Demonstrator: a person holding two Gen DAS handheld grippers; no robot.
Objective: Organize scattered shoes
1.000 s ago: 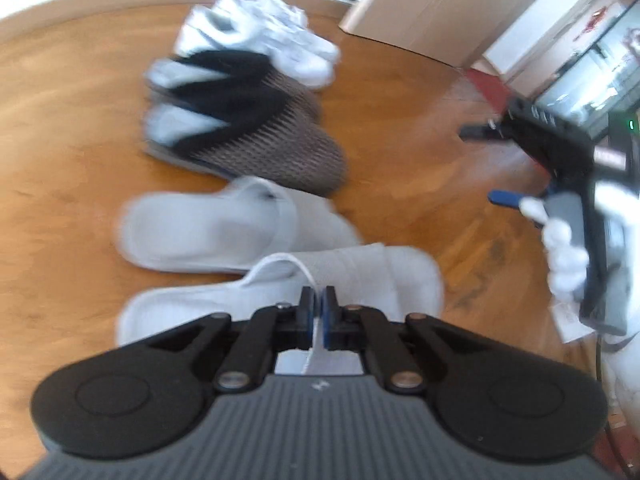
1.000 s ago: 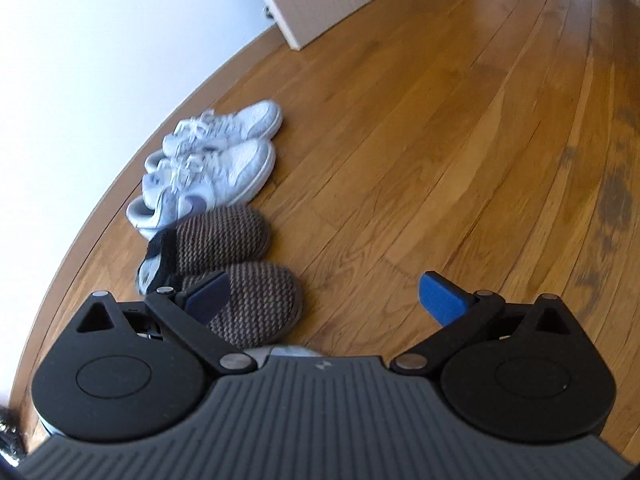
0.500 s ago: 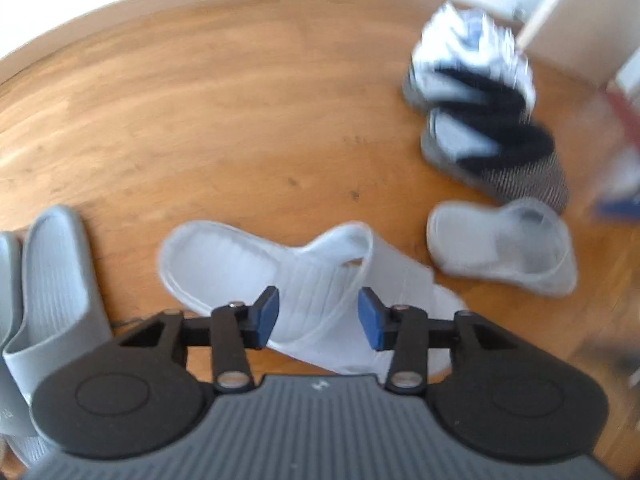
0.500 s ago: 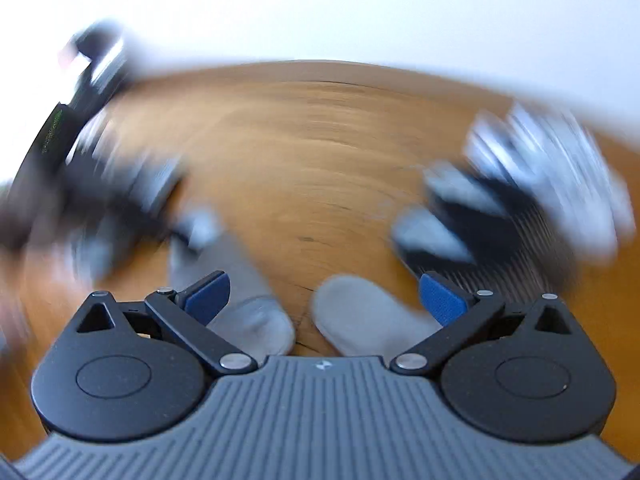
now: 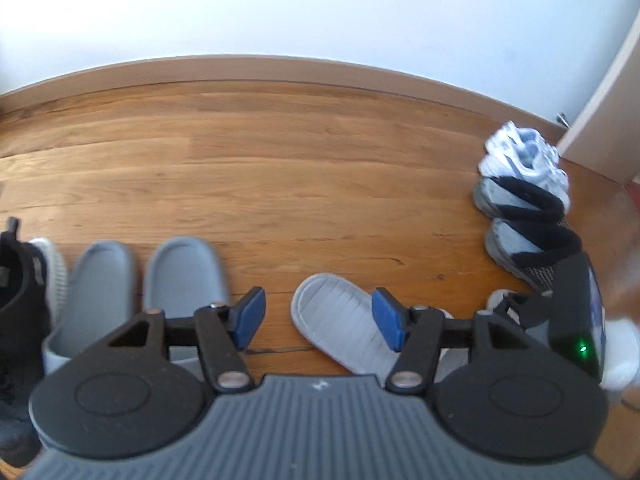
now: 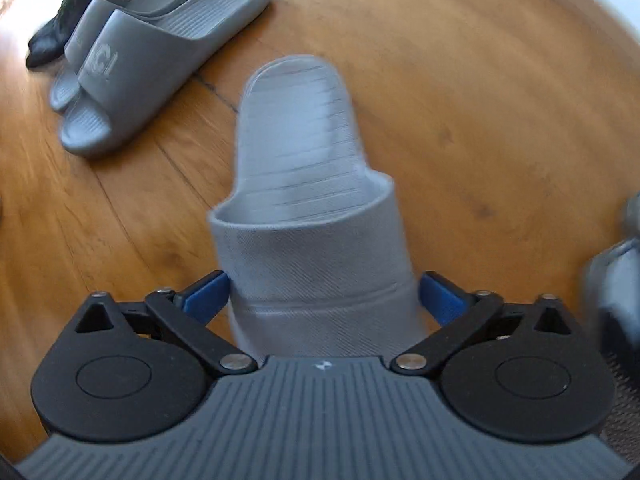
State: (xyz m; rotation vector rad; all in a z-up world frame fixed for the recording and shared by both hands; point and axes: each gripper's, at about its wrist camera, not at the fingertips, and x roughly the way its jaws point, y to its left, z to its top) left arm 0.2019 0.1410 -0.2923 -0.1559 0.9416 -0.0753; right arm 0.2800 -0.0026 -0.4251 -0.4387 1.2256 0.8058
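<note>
Right gripper [image 6: 323, 286] sits nearer: the light grey slide [image 6: 304, 184] lies straight ahead at 12 o'clock, its strap band between the spread blue pads [image 6: 206, 291], jaws released, not yet clamped; contact unclear. Long axis runs 6 to 12, the far open end of the sole pointing to 12. It rests on the wood floor [image 6: 460, 92], with the dark grey slide pair [image 6: 152, 52] at 10 o'clock. Left gripper [image 5: 318, 322] hangs open, empty, slide at 1 o'clock.
</note>
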